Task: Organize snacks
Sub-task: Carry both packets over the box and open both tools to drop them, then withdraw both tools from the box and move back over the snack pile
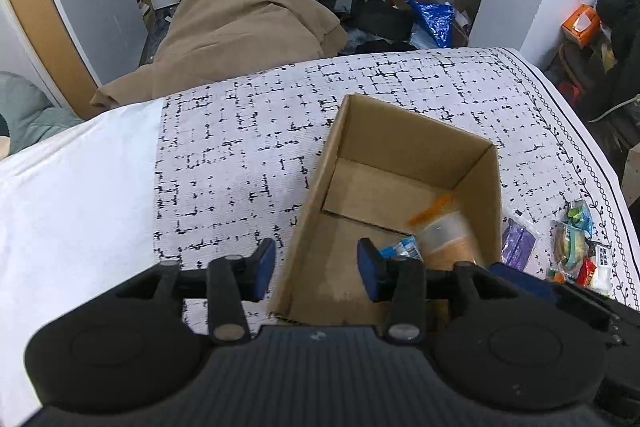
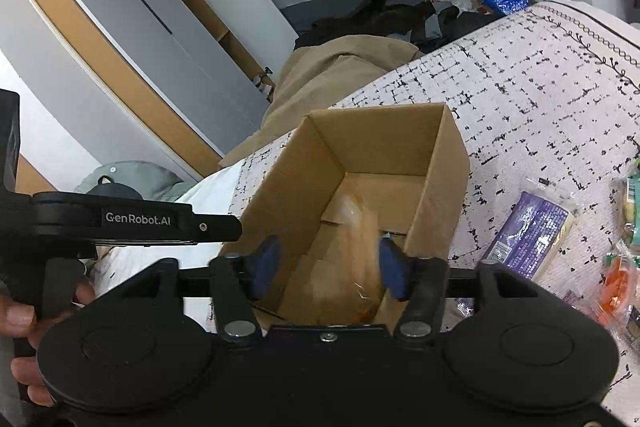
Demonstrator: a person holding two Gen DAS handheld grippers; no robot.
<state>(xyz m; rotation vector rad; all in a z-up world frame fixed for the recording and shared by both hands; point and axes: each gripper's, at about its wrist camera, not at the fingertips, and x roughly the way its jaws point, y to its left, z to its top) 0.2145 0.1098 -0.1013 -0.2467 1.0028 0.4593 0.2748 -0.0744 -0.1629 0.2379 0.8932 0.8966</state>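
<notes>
Just ahead of the right gripper, fingers spread, a clear bag drops blurred into the box; the left gripper, also apart, straddles the wall, probably steadying it.

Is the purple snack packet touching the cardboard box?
Apart. In the right wrist view, the purple packet lies flat on the patterned cloth, with a strip of cloth showing between it and the cardboard box.

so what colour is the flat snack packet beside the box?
Purple flat snack packet; right wrist view.
</notes>
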